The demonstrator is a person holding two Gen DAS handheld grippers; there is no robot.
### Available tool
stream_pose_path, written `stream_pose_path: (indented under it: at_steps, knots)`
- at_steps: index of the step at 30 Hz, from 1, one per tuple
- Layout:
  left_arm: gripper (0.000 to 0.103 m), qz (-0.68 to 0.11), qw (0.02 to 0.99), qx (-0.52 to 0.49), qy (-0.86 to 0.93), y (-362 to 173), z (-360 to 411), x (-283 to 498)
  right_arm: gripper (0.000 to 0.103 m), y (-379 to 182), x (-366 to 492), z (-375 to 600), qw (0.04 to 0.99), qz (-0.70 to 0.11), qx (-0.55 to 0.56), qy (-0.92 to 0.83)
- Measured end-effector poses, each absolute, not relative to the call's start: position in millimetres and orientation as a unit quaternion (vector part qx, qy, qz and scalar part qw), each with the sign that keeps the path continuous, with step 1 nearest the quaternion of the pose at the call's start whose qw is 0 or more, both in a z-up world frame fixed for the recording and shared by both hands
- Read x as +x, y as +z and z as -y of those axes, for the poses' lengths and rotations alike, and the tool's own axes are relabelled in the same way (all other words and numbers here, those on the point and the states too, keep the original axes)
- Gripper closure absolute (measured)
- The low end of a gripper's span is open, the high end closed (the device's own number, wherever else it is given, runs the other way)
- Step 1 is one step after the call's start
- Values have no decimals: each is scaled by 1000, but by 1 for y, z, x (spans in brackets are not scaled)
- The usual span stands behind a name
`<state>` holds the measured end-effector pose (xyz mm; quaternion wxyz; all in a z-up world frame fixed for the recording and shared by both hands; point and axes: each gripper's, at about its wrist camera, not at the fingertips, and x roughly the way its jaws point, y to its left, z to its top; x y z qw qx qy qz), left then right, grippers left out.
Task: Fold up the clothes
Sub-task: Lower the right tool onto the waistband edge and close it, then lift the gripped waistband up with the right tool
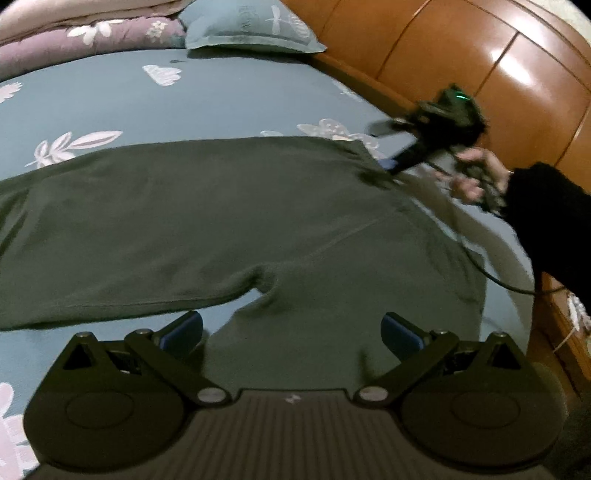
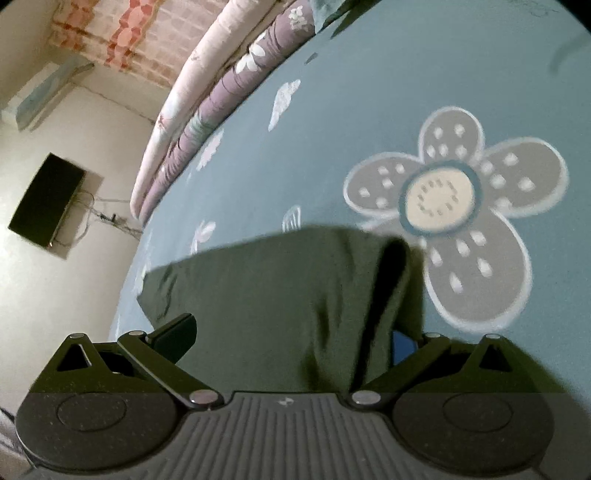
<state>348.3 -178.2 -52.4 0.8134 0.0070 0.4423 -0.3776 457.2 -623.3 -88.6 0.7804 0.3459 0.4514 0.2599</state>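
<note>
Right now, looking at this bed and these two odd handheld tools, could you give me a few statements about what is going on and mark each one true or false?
1. The dark green trousers lie spread on a blue flowered bedsheet. True.
2. The left gripper is clamped shut on the cloth. False: its fingers stand wide apart above the trousers, holding nothing.
3. The right gripper has green cloth between its fingers. True: the cloth drapes over one finger, and the fingers are spread apart.
4. A red pillow lies at the head of the bed. False: the pillow is grey-blue.
5. A wooden headboard stands beside the bed. True.
</note>
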Motion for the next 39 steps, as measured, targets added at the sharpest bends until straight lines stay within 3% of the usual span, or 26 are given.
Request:
stream_pose_path:
  at_steps: [8, 15, 21, 23, 25, 29, 30, 39]
  knots:
    - [1, -444, 816, 3, -371, -53, 173, 347, 0, -95, 474, 617, 783, -429, 352, 280]
    - [1, -448, 816, -2, -364, -58, 170, 348, 26, -102, 473, 632, 778, -433, 361, 275]
    - [1, -450, 813, 0, -369, -57, 173, 343, 29, -103, 479, 621, 788, -428, 343, 281]
    - [1, -451, 815, 2, -366, -57, 170, 342, 42, -107, 478, 627, 788, -427, 345, 280]
    - [1, -453, 815, 4, -360, -57, 168, 342, 62, -113, 477, 634, 788, -428, 350, 273]
    - [1, -456, 816, 7, -354, -58, 169, 342, 83, -120, 476, 636, 795, -426, 350, 250]
    - [1, -455, 816, 8, -355, -58, 170, 342, 97, -121, 477, 636, 796, -430, 350, 243]
    - [1, -448, 818, 12, -360, -51, 173, 344, 94, -95, 473, 611, 839, -436, 258, 198]
